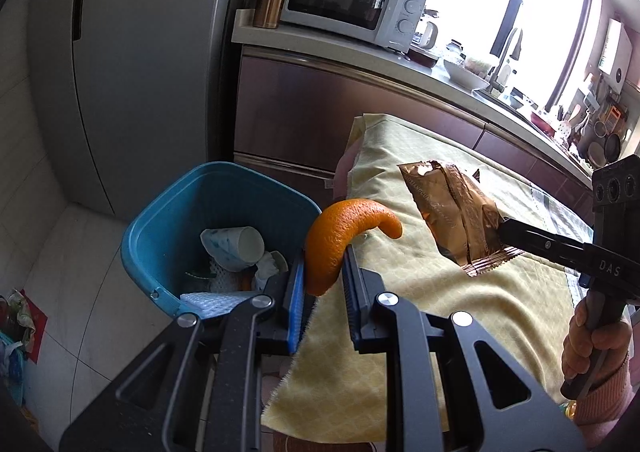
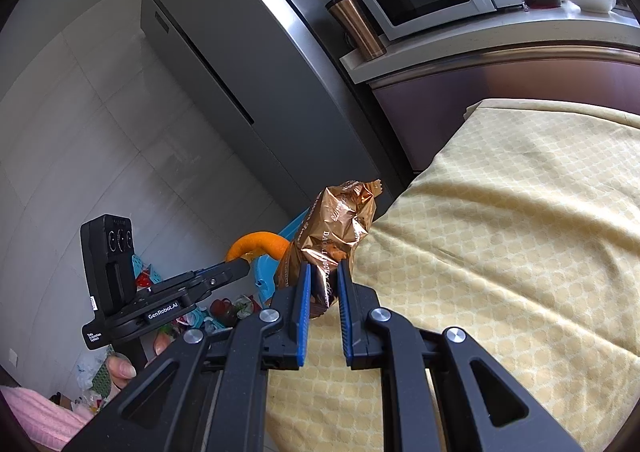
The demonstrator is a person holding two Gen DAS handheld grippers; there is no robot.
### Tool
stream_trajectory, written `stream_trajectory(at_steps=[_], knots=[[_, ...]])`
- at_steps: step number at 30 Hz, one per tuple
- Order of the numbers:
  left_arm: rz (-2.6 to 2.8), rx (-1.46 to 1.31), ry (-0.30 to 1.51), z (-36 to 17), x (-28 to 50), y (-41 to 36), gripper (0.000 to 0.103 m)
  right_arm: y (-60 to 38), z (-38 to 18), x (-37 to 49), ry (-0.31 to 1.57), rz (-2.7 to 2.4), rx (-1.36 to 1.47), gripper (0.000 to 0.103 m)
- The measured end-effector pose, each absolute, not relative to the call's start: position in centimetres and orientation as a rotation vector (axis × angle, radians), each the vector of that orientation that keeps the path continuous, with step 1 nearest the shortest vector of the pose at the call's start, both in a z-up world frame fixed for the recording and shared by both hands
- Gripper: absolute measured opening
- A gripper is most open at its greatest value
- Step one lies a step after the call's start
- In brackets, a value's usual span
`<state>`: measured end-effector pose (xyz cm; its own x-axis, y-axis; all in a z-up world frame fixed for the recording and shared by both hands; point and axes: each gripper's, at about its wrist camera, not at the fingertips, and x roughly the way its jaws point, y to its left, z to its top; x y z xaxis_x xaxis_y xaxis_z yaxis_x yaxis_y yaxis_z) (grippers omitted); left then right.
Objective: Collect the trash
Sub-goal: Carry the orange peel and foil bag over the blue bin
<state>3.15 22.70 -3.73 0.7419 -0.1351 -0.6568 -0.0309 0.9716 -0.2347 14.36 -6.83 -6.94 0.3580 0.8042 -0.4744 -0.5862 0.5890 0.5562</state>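
While both tools carry a load, the step in hand reads as transport to the bin; release over the opening looks to be next.

Left wrist view:
- Left gripper (image 1: 325,272): black frame, blue ribbed pads, clamped on a curved orange citrus peel (image 1: 340,240). Peel held by its lower end; long axis rises from the pads, then arches over, its tip pointing right toward the table.
- Blue plastic waste bin (image 1: 160,219): on the tiled floor, just beside the table edge and left of the peel. Holds a white paper cup (image 1: 240,250), crumpled tissue and other scraps.
- Yellow patterned tablecloth (image 1: 440,292): covers the table at right.
- Right gripper (image 1: 505,230): seen side-on, closed on the lower crimped end of a crinkled copper-coloured foil snack wrapper (image 1: 452,211). Wrapper hangs above the cloth; long axis slants up and left, torn end uppermost.

Right wrist view:
- Right gripper (image 2: 323,284): pads pressed onto the wrapper (image 2: 340,228), which stands up and away from the camera over the table edge.
- Left gripper (image 2: 240,266): peel (image 2: 256,242) arching above its tip.
- Bin rim (image 2: 266,276): partly hidden behind wrapper.

Judgement: the peel is not yet over the opening. The next move calls for carrying each item leftward above the bin, then parting the pads.
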Motion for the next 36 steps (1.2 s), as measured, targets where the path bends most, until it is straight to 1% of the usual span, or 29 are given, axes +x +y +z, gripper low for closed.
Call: stream_trajectory(at_steps=[36], knots=[[0.024, -0.255, 0.739, -4.3, 3.3, 24.9, 0.019, -3.5, -6.4, 15.6, 0.819, 0.964, 0.254, 0.012]])
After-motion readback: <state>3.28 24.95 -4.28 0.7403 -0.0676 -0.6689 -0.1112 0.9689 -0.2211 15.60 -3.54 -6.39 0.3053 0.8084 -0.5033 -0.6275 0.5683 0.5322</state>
